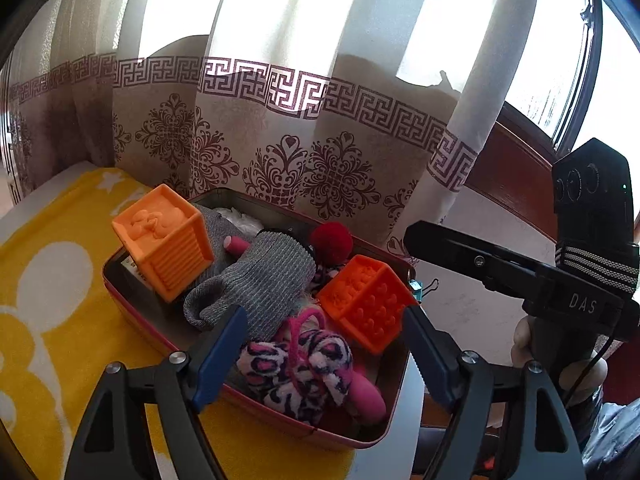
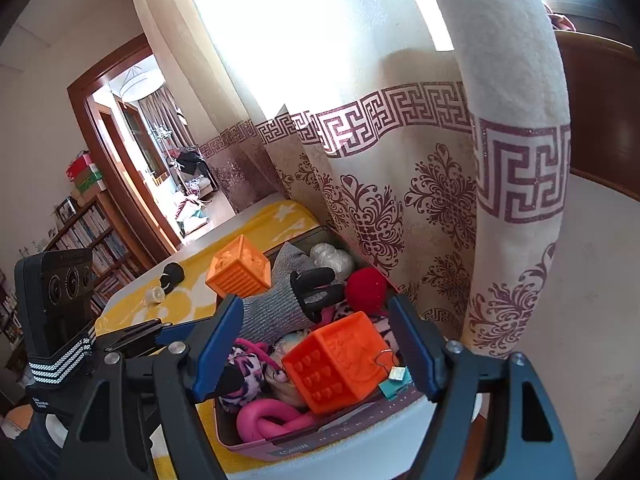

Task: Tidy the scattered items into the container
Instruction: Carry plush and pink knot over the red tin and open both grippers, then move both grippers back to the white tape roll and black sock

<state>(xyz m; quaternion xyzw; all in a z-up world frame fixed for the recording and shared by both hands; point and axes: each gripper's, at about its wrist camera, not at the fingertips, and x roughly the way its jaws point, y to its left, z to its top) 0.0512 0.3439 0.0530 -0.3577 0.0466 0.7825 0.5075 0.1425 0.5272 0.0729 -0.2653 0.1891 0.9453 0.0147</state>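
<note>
Blue-padded left gripper [image 1: 320, 344] tilted down over my red tin container [image 1: 132, 300], jaws wide and empty, right gripper [image 2: 320, 344] likewise angled down, wide, empty, orange cubes [image 2: 334, 364] inside the container.

Both wrist views over tin [image 1: 132, 304] (close)

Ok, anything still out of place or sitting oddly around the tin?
Yes. A black item and a small clear piece lie on the yellow cloth, outside the tin. The light orange cube perches tilted on its rim.
</note>
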